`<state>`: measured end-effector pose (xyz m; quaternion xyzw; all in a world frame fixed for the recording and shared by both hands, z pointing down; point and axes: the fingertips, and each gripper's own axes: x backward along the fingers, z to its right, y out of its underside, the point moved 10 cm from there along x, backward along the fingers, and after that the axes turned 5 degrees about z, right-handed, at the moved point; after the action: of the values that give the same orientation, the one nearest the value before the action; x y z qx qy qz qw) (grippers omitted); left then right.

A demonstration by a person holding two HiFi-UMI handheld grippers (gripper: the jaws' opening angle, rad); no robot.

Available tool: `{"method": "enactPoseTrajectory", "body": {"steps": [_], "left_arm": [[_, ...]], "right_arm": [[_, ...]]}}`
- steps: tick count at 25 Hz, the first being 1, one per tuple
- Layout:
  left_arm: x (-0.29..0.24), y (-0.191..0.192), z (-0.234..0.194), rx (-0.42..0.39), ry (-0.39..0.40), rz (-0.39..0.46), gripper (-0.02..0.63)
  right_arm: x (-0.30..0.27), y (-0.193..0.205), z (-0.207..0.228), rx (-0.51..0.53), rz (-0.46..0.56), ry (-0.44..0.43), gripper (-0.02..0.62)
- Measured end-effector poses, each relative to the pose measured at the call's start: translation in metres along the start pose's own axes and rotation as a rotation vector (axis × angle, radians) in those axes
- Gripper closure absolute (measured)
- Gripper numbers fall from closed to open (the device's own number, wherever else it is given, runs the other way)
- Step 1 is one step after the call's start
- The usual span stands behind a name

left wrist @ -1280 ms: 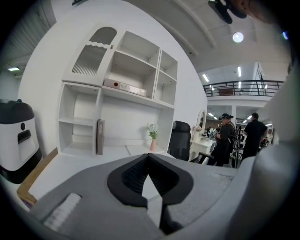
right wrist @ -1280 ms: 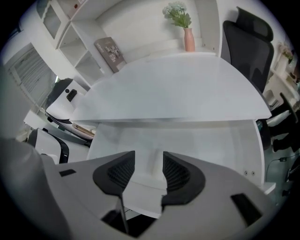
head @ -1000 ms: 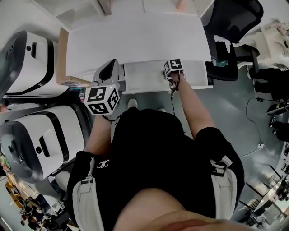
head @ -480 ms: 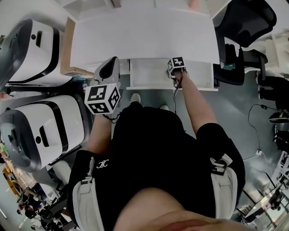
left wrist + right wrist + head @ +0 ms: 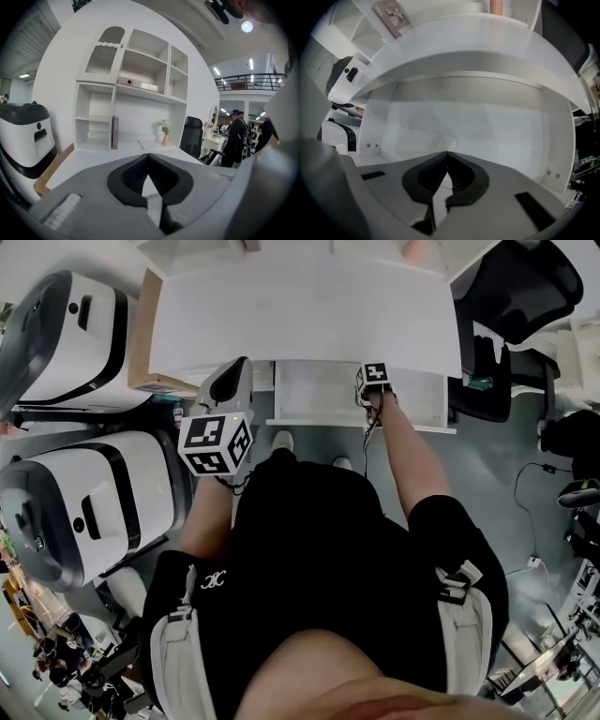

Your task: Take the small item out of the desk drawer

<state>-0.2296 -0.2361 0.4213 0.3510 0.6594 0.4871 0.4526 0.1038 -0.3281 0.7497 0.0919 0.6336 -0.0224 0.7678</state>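
Note:
The white desk drawer [image 5: 319, 395] stands pulled out under the white desktop [image 5: 300, 315]. My right gripper [image 5: 374, 377] reaches down into it, its marker cube on top hiding the jaws in the head view. In the right gripper view the right gripper [image 5: 447, 153] is shut, tips meeting on the near edge of a small flat white piece [image 5: 446, 141] that lies on the drawer floor [image 5: 501, 131]. My left gripper [image 5: 232, 371] hovers at the desk's left front edge. It is shut and empty in the left gripper view [image 5: 149, 155].
Two large white-and-black machines [image 5: 66, 334] [image 5: 84, 512] stand to the left. A black office chair [image 5: 511, 306] is at the right of the desk. White shelves [image 5: 136, 93] with a book and a pink vase [image 5: 165, 139] rise behind the desktop. A cardboard box [image 5: 150, 381] sits at the desk's left edge.
The right gripper stays inside the drawer and has drifted slightly right and farther in. The left gripper has hardly moved.

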Motion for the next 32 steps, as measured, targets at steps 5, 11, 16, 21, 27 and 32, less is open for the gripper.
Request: {"method": "enactPoseTrajectory", "body": {"steps": [5, 11, 16, 21, 27, 32], "left_arm": [[-0.003, 0.001, 0.001, -0.004, 0.014, -0.002, 0.592], [-0.003, 0.001, 0.004, -0.010, 0.019, -0.014, 0.591], [-0.001, 0.002, 0.000, -0.015, 0.005, -0.027, 0.592], [0.001, 0.006, -0.004, -0.013, 0.006, -0.036, 0.592], [-0.001, 0.004, 0.002, -0.009, 0.039, -0.017, 0.592], [-0.014, 0.000, 0.018, -0.015, 0.106, 0.000, 0.592]], "right_arm": [[0.003, -0.003, 0.000, -0.016, 0.045, -0.055, 0.588], [-0.006, -0.001, -0.003, 0.004, 0.013, -0.066, 0.485], [-0.015, -0.003, -0.005, 0.017, -0.021, -0.041, 0.486], [-0.016, -0.006, -0.007, 0.049, -0.052, -0.044, 0.502], [0.009, -0.003, -0.012, 0.059, 0.042, -0.057, 0.520], [0.048, 0.001, -0.015, 0.124, 0.217, -0.087, 0.526]]}}
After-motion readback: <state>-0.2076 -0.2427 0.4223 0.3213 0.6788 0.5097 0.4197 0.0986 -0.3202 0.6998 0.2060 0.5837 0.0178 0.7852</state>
